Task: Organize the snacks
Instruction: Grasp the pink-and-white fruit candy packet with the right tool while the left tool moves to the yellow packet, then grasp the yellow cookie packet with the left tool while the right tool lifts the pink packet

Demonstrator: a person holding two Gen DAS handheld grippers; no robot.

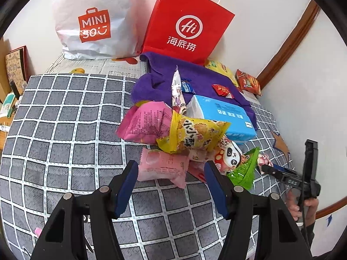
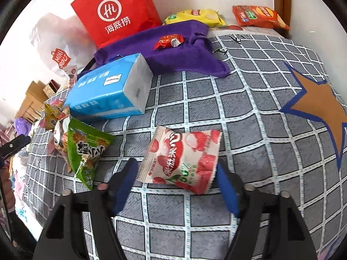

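Note:
My left gripper stands open over the checked bedspread. A pink peach packet lies between its fingertips, apart from the right finger. Just beyond is a heap: a pink bag, a yellow biscuit bag, a panda packet and a green packet. My right gripper is open. A lychee candy packet lies on the bedspread between its fingers, its edges close to both pads. In the left wrist view the right gripper shows at the right, held by a hand.
A blue tissue pack and a purple cloth with a red candy lie farther back. A red paper bag and a white plastic bag lean on the wall. Yellow and orange crisp bags lie by the corner.

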